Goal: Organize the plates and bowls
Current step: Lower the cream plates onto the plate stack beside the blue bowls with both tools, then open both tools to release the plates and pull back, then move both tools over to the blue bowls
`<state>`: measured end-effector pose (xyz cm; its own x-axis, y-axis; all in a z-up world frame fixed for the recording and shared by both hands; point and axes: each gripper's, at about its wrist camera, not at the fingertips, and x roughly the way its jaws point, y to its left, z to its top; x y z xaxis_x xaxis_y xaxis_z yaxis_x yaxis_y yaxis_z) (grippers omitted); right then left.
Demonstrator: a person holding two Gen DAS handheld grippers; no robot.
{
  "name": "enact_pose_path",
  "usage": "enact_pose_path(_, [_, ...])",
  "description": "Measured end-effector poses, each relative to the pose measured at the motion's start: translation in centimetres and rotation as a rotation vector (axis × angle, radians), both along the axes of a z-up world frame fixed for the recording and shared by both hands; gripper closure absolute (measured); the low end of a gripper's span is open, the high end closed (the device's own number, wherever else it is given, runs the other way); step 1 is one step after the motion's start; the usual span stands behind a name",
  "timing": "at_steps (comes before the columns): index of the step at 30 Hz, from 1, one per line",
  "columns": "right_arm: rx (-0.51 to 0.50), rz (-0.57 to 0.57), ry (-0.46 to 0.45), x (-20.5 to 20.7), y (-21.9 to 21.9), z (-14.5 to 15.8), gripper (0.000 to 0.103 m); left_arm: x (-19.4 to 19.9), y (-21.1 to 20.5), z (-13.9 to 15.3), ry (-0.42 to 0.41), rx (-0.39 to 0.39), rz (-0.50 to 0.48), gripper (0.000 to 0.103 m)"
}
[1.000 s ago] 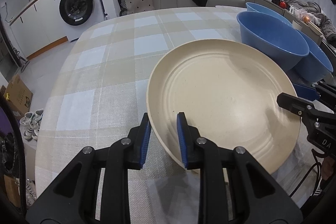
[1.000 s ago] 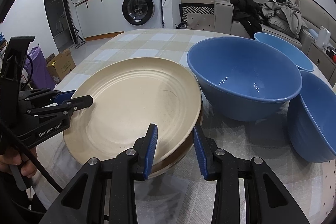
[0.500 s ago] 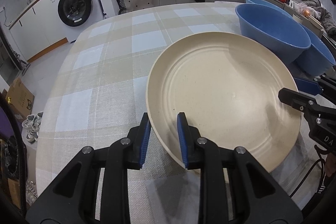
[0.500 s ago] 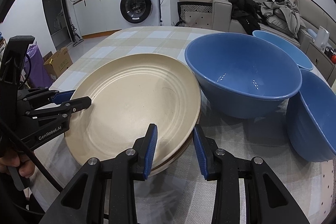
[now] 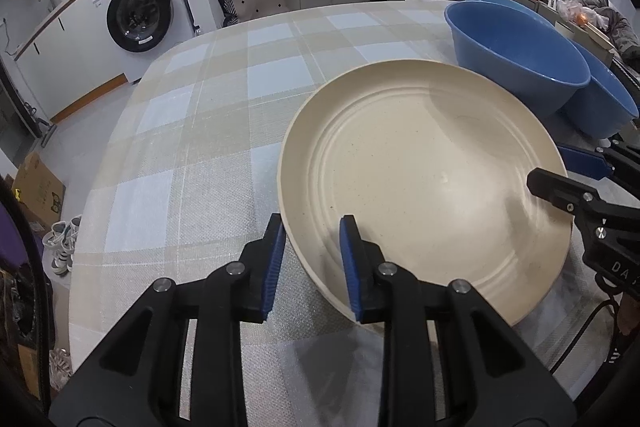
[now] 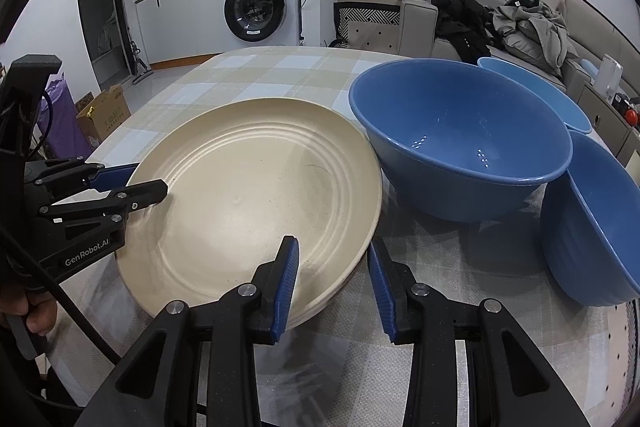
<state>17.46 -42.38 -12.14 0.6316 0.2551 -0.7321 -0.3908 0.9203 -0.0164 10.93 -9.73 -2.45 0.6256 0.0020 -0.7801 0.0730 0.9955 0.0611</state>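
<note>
Left wrist view: the left hand-held gripper [image 5: 312,259] straddles the near rim of a cream plate [image 5: 424,183], one blue pad outside the rim and one over the plate's inner face; its jaws have just been opening a little, and the pads stand slightly clear of the rim rather than pinching it. The plate sits on the checked cloth of the bench [image 5: 208,131], on top of at least one more plate whose edge shows beneath it in the right wrist view. The right hand-held gripper [image 6: 332,279] brackets the opposite rim of the stack, its jaws spread wider than the rim and not pressing it. Just beyond the plates stands a blue bowl [image 6: 460,143], with two more blue bowls [image 6: 592,219] close beside and behind it.
</note>
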Motion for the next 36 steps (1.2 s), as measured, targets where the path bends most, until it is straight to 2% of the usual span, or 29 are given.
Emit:
enact_pose_path(3, [0.025,-0.006,0.027,0.2,-0.4,0.1,0.065,-0.1,0.6,0.4,0.017,-0.048,-0.009,0.074])
enact_pose_path(6, [0.056,-0.009,0.021,-0.1,-0.9,0.9,0.051,-0.5,1.0,1.4,-0.006,-0.068,-0.021,0.065])
enact_pose_path(8, [0.081,-0.006,0.017,-0.4,-1.2,1.6,0.035,-0.9,1.2,2.1,-0.025,-0.087,-0.024,0.053])
enact_pose_path(9, [0.092,-0.002,0.018,-0.5,-1.3,1.9,0.031,-1.1,1.3,2.5,-0.033,-0.098,-0.024,0.049])
enact_pose_path(10, [0.104,0.000,0.015,-0.8,-1.4,2.3,0.025,-1.2,1.5,2.9,-0.045,-0.113,-0.029,0.041])
enact_pose_path(11, [0.113,0.002,0.010,-1.1,-1.5,2.6,0.022,-1.5,1.5,3.3,-0.055,-0.123,-0.033,0.032])
enact_pose_path(13, [0.120,-0.002,-0.008,-1.6,-1.7,3.3,0.016,-2.0,1.8,4.2,-0.072,-0.154,-0.042,0.022])
enact_pose_path(15, [0.137,-0.015,-0.026,-2.0,-2.3,4.1,0.016,-2.5,2.0,5.0,-0.084,-0.186,-0.055,0.021])
enact_pose_path(18, [0.180,-0.033,-0.040,-2.6,-3.5,5.3,0.011,-3.2,2.2,6.1,-0.100,-0.213,-0.059,0.012])
enact_pose_path(20, [0.199,-0.051,-0.061,-3.0,-4.4,6.1,0.001,-3.7,2.2,6.8,-0.117,-0.224,-0.057,0.001])
enact_pose_path(27, [0.261,-0.081,-0.107,-4.2,-7.5,9.2,0.000,-4.8,1.2,9.2,-0.157,-0.251,-0.079,0.001])
enact_pose_path(36, [0.253,-0.130,-0.168,-5.5,-10.6,12.0,0.000,-5.2,-1.6,12.3,-0.181,-0.252,-0.119,0.001])
